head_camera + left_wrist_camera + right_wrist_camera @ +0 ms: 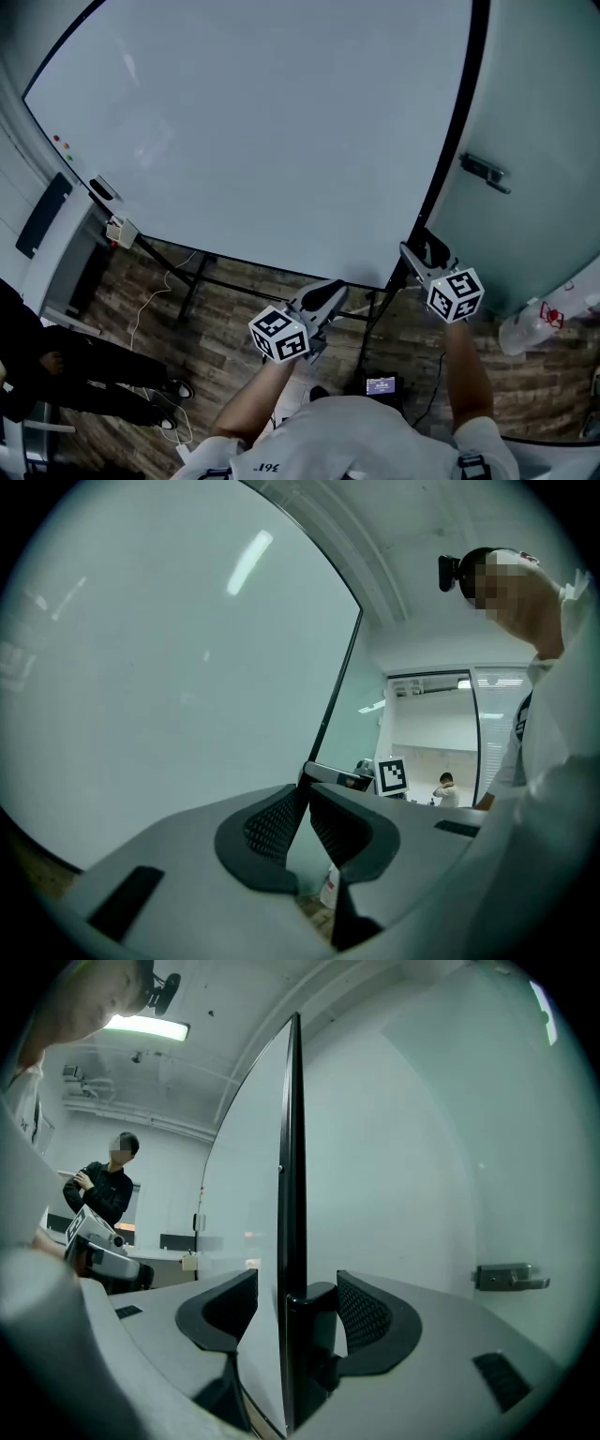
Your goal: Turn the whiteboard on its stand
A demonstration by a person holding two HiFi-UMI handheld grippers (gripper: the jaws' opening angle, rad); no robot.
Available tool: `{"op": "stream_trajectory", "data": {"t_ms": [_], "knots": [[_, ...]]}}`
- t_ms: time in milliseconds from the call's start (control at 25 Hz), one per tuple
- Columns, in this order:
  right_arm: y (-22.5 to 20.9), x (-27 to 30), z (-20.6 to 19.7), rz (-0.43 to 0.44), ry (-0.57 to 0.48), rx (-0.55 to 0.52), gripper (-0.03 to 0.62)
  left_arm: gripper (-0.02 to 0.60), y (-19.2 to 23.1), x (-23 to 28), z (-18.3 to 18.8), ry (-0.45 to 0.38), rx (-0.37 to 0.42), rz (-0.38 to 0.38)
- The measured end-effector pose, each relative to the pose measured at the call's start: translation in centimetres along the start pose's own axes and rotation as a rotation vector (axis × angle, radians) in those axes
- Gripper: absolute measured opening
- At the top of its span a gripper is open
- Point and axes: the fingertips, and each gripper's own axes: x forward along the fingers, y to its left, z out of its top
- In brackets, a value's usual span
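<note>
The big whiteboard [262, 122] in a black frame fills the head view on its black stand [202, 281]. My right gripper [420, 248] is at the board's right edge near the lower corner. In the right gripper view the frame [292, 1147] stands edge-on between the jaws of the right gripper [296, 1279], which are open; the left pad is clear of the board. My left gripper [337, 291] is at the board's bottom edge. In the left gripper view the board [141, 667] lies to the left and the left gripper [306, 791] has its tips together by the black edge; a pinch on it cannot be told.
A person in dark clothes [56, 366] stands at the left on the wood floor, and is in the right gripper view as the person [103, 1190]. A door with a metal handle [486, 172] is right of the board. A white bag [539, 323] and a small device [382, 384] lie on the floor.
</note>
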Motion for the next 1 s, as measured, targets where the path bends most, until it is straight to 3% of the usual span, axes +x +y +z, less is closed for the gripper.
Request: {"op": "stream_trajectory", "data": {"t_ms": [360,1000], "knots": [[-0.1,0.8,0.5,0.134,0.007,-0.029,0.261,0.049,-0.6,3.8,0.2,-0.039,0.028,0.095],[0.9,2.2,0.8,0.312,-0.004,-0.058,0.221,0.055,-0.4,7.6,-0.3,-0.026,0.031,0.159]]}}
